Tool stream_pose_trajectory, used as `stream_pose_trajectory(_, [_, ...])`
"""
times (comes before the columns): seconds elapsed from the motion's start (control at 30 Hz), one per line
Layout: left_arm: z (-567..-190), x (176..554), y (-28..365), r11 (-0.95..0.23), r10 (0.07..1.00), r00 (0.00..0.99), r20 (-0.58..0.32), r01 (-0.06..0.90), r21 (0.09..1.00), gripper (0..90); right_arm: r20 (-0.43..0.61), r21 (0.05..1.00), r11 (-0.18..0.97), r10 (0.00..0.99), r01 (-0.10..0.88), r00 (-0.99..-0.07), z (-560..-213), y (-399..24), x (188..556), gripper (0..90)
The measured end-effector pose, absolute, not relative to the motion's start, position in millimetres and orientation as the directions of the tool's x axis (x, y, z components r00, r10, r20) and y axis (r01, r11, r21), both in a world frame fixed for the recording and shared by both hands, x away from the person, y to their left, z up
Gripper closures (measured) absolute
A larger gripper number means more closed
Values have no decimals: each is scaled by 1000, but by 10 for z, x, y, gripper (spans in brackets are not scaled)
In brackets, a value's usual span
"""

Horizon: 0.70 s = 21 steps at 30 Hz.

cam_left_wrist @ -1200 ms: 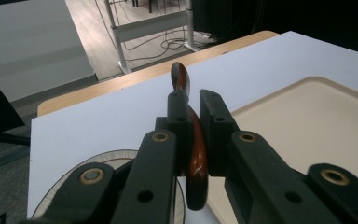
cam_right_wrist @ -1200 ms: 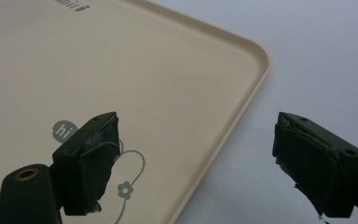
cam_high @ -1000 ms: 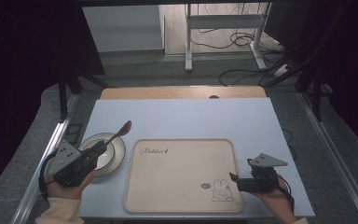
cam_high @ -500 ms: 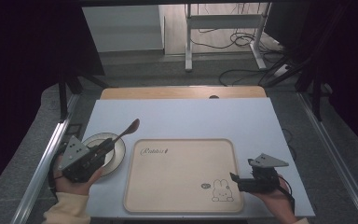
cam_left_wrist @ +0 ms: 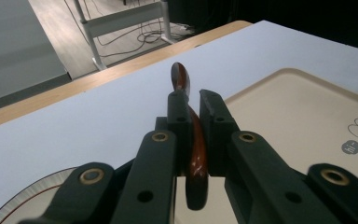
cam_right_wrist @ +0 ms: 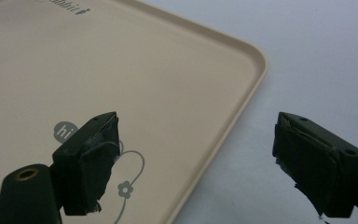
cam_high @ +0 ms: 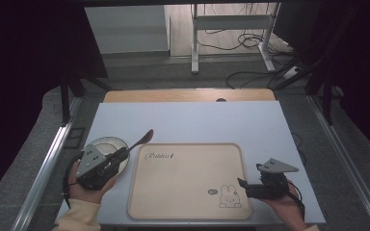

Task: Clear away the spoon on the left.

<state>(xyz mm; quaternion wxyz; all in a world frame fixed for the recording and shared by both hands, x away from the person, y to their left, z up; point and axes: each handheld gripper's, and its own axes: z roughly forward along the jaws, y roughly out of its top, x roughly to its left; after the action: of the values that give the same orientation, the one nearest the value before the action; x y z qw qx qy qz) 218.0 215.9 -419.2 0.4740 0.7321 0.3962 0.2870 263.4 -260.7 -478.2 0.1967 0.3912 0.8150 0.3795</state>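
Observation:
A dark brown wooden spoon [cam_high: 139, 141] is clamped by its handle in my left gripper [cam_high: 123, 153], which is shut on it. The spoon's bowl points up and away over the tray's left corner. In the left gripper view the spoon [cam_left_wrist: 181, 77] sticks out past the jaws of the left gripper [cam_left_wrist: 193, 100]. A round white plate [cam_high: 110, 143] lies under that gripper, at the table's left. My right gripper [cam_high: 241, 183] rests open at the tray's right edge. In its own view the right gripper [cam_right_wrist: 196, 135] holds nothing and straddles the tray's rim.
A beige tray [cam_high: 183, 192] with a rabbit print lies in the middle of the pale blue table [cam_high: 197, 122]; the tray [cam_right_wrist: 144, 70] carries nothing. A wooden strip [cam_high: 188, 95] borders the far edge. Metal rails run along both sides.
My left gripper has carried the spoon to the right, from over the plate toward the tray's left edge. The right gripper has stayed put.

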Motion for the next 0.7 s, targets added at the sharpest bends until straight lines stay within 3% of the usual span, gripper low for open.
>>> stream_pose_trajectory(0.7, [-4313,2344,1924,-288,819,571,57,322,902,842,-20,769,405,788,494,-615,-4793,-2601,2629,151])
